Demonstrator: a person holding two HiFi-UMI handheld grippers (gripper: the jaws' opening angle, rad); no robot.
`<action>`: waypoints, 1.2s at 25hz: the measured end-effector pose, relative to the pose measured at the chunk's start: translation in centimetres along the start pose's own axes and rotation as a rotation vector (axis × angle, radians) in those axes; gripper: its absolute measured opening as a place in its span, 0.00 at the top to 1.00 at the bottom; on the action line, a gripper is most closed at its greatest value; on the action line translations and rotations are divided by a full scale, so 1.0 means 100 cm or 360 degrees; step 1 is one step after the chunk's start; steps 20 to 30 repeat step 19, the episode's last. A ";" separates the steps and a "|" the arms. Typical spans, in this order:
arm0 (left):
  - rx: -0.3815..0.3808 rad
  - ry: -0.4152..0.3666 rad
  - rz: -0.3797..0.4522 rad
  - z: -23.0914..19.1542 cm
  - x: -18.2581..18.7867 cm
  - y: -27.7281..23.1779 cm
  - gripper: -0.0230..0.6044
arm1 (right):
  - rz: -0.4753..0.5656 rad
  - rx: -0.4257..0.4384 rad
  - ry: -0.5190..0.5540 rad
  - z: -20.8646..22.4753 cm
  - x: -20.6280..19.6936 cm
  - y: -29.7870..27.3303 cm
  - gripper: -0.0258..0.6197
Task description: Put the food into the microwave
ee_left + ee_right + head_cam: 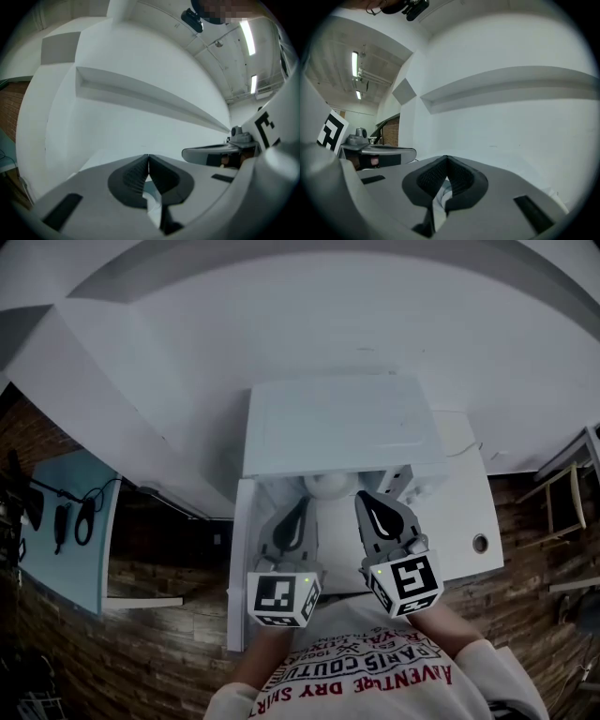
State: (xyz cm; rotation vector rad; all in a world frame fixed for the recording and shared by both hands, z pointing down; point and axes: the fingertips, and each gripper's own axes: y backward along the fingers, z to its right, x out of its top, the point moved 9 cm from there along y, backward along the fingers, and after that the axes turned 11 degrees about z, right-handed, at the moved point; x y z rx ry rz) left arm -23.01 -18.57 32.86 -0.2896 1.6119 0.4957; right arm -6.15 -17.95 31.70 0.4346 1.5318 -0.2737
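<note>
**White microwave at 12 o'clock, both claws closed on nothing**

The white microwave [342,427] stands on a white counter [464,521] against a white wall [375,324], at 12 o'clock from the person in the head view. Under its front edge sits a pale rounded shape [328,486], seemingly the dish of food in the oven's mouth. It lies at 12 o'clock between the two claw tips, and what it holds is too small to tell. A white panel [241,559], apparently the open door, runs from the microwave's 7 o'clock corner toward the person.

The left claw [300,512] and the right claw [370,510] are side by side, near each other but apart, both pointing at the microwave. In the left gripper view the jaws meet at their tips with nothing between the ribbed pads [133,176]. The right gripper view shows the same: jaws pressed together, empty. Each claw has its partner in sight, at 3 o'clock in the left gripper view and at 9 o'clock in the right. Brick-patterned floor [141,615] shows at 9 o'clock of the counter
</note>
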 end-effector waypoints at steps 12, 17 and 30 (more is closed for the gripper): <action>-0.0050 -0.0036 -0.0030 0.002 -0.005 -0.001 0.95 | -0.0074 -0.0046 0.0009 0.001 -0.011 -0.005 0.94; -0.0040 -0.0024 -0.0035 -0.002 -0.007 -0.001 0.95 | -0.0095 -0.0046 0.0004 0.000 -0.014 -0.006 0.94; -0.0038 -0.0019 -0.0039 -0.003 -0.008 -0.001 0.95 | -0.0114 -0.0058 0.0014 0.000 -0.016 -0.006 0.94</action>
